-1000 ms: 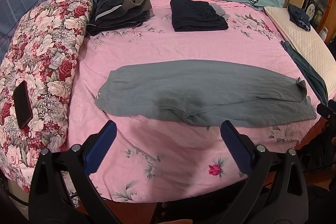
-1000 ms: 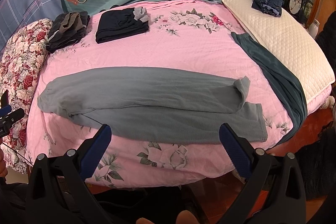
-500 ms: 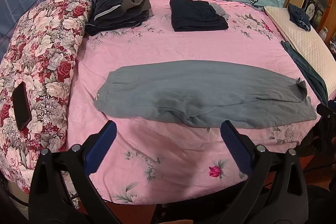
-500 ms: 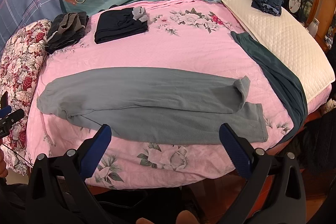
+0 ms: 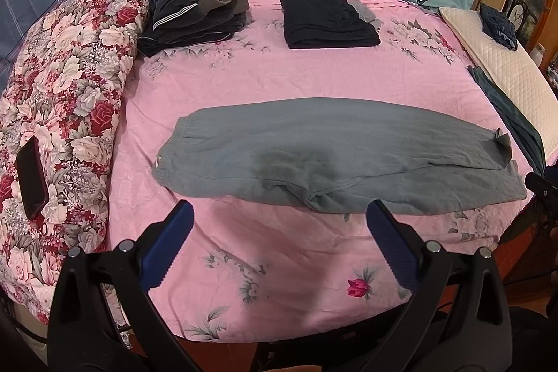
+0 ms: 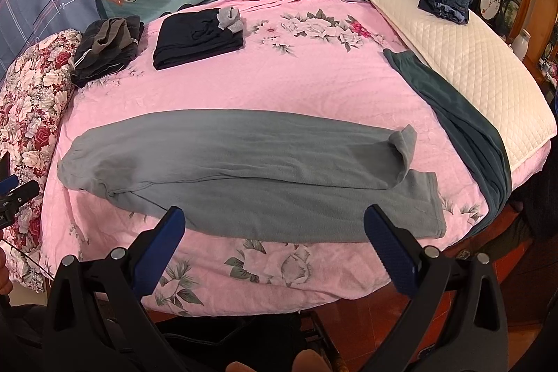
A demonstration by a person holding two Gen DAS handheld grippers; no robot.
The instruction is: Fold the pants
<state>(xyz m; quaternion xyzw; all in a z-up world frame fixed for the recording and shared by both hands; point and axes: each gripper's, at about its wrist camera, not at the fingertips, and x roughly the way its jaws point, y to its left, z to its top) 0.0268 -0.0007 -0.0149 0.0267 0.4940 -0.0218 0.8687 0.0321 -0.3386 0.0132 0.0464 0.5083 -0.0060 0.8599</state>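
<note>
**Both tongs wide open over the grey pants**

My left tongs [image 5: 277, 215] hang above the near edge of the bed [image 5: 279, 267], spread wide with nothing between them. My right tongs [image 6: 273, 222] are the same: fully apart, gripping nothing, poised over the bed's front edge.

The grey pants [image 5: 331, 156] lie flat across the middle of the pink floral bedspread, lengthwise from side to side, one leg laid over the other. The waistband is toward my left, the cuffs toward my right, and the upper leg's cuff [image 6: 404, 145] is turned back on itself.

Behind them, near the headboard pillows, sit a folded black garment [image 5: 326, 21] and a heap of dark clothes [image 5: 197, 13]. A dark teal garment [image 6: 464, 135] drapes along the bed's right side beside a cream quilted pillow [image 6: 477, 65]. A phone [image 5: 31, 176] rests on the floral quilt at left.
</note>
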